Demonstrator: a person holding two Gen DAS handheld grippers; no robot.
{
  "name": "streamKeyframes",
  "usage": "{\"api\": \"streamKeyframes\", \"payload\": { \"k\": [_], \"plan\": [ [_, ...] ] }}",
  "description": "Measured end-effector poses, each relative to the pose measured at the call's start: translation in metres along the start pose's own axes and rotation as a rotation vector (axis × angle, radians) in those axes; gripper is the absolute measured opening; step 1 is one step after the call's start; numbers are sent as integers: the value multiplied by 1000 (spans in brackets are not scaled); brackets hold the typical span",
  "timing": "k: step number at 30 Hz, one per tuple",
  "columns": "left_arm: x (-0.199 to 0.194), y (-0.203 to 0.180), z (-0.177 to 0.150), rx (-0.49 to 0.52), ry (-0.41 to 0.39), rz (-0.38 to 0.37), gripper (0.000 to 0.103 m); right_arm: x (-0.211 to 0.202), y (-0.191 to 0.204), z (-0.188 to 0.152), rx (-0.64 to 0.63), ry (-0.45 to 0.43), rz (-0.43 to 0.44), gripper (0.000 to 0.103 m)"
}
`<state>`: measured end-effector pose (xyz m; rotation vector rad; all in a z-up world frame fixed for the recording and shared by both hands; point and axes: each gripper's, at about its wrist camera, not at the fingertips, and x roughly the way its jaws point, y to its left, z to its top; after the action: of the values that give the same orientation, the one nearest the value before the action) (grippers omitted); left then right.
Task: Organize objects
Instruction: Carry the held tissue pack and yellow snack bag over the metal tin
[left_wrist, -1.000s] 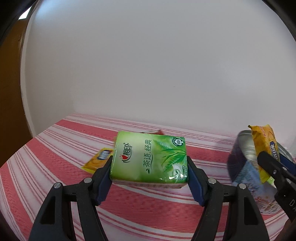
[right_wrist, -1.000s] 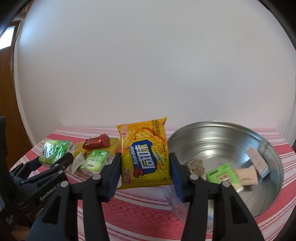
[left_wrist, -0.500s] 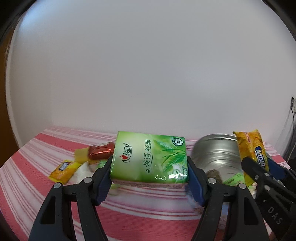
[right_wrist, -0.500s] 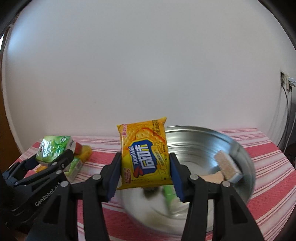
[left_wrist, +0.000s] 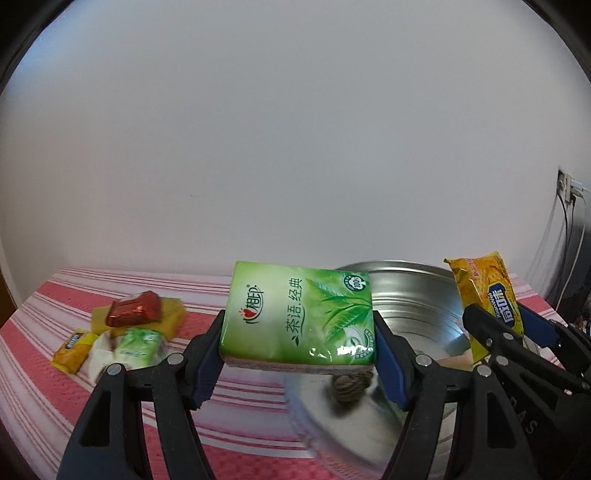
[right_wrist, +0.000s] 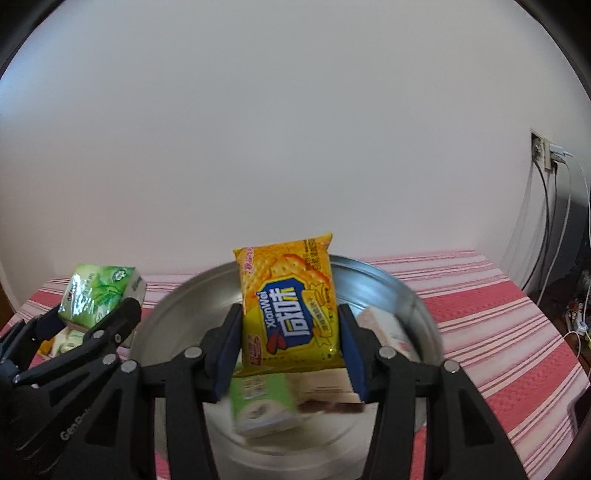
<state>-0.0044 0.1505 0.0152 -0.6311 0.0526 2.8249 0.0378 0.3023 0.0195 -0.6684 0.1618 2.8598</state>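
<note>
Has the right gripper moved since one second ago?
Yes. The right gripper with its yellow biscuit pack moved rightward: the metal basin now sits directly behind it.

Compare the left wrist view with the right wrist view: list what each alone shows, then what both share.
Left wrist only: the red foil packet on a yellow packet, and a small round bundle in the metal bowl.
Right wrist only: a blurred green box in the bowl.
Both: the green tissue pack, yellow cracker packet, bowl, striped cloth.

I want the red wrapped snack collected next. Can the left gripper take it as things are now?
Probably not yet. The left gripper is shut on the green tissue pack, so its jaws are full. The red snack itself lies uncovered on top of the pile.
</note>
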Motion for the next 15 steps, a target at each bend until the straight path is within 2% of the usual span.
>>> {"api": "streamKeyframes", "payload": {
  "k": [15],
  "plan": [
    [33,-43,-2,61,66,-17,73,12,-30,1,-1,47,-80,50]
  ]
}}
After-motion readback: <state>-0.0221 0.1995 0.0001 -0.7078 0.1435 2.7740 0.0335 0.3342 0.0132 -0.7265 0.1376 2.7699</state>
